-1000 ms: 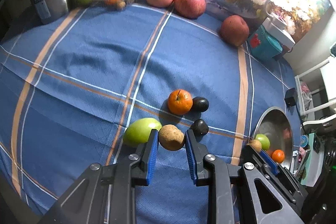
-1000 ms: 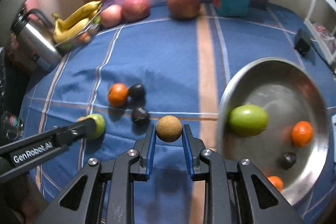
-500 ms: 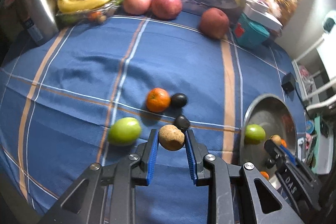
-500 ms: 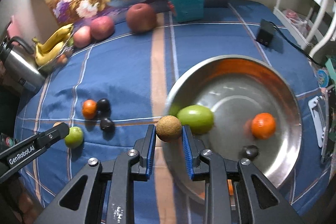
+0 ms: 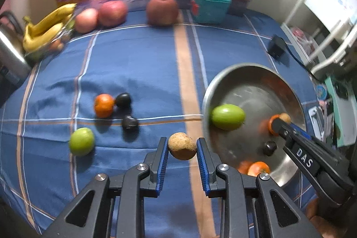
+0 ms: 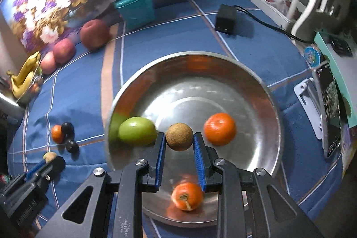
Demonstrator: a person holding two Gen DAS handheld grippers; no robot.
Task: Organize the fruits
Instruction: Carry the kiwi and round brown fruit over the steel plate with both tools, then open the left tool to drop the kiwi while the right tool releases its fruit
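Note:
My left gripper [image 5: 181, 147] is shut on a tan round fruit [image 5: 181, 146], held above the blue cloth just left of the steel bowl [image 5: 287, 90]. My right gripper [image 6: 179, 140] is shut on a brown round fruit [image 6: 179, 136], held over the inside of the bowl [image 6: 263, 86]. The bowl holds a green fruit [image 6: 136, 131], two oranges [image 6: 219, 128] [image 6: 187, 195] and a dark plum [image 5: 269, 148]. On the cloth lie an orange [image 5: 103, 105], two dark plums [image 5: 123, 100] [image 5: 130, 123] and a green fruit [image 5: 81, 141].
Along the back stand three red apples [image 5: 162, 9], bananas [image 5: 48, 28] in a clear dish, a steel kettle [image 5: 9, 55], a teal box [image 5: 209, 6] and a floral picture. A black adapter [image 6: 225, 19] with cable lies right of the bowl. A phone stand [image 6: 328, 113] sits at the right edge.
Both grippers have swung right with their fruits. The right one went from above the cloth to over the bowl. The left one rose from the cloth and now sits near the bowl's left rim.

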